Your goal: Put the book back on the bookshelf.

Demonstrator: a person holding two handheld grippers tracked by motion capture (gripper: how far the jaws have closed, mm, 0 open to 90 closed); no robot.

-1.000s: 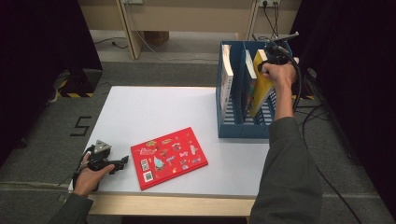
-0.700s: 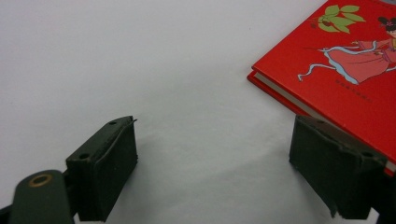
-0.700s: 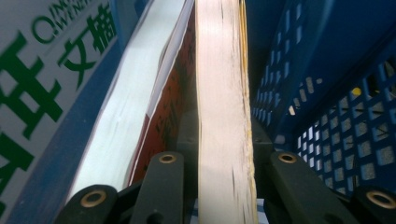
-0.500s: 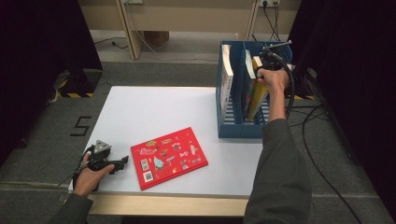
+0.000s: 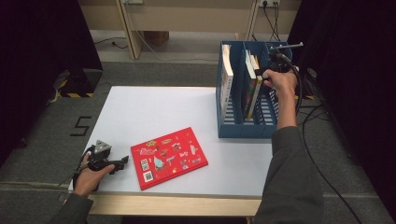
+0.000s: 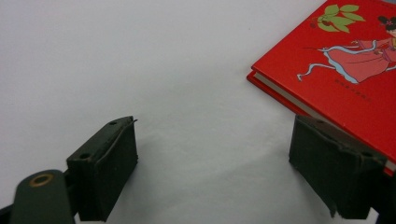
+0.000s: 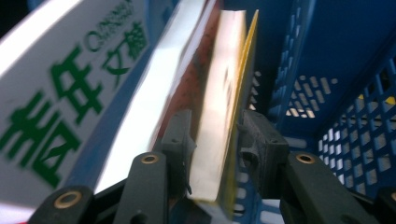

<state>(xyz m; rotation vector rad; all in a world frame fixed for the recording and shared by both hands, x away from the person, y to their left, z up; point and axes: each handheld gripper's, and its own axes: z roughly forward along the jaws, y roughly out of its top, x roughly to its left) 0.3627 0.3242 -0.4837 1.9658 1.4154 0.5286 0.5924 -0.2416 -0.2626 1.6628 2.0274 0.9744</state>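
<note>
Over at the blue file rack, the right gripper sits high at the middle compartment, and its own view shows the two black jaws either side of a yellow-covered book that stands in the rack. The jaws have just been opening: the right-hand pad stands a little clear of the yellow cover with rack showing in the gap, while the left-hand pad lies close along the pale page edge, too close to say whether it touches, so the book is between them without a firm squeeze. The book leans slightly, its pages pale and glossy, with another book pressed up beside it and a white cover with green lettering further to that side. From above, the yellow book is upright in the rack's middle slot, a white-spined book in the slot next to it, and the person's right hand wraps the gripper with its cable trailing off toward the table's far side. Down at the near left corner of the white table, the left gripper rests low in the left hand, jaws standing wide apart with bare table between them. Just beside it lies a red picture book, flat, cover up; in the left gripper view its corner reaches close to one pad.
</note>
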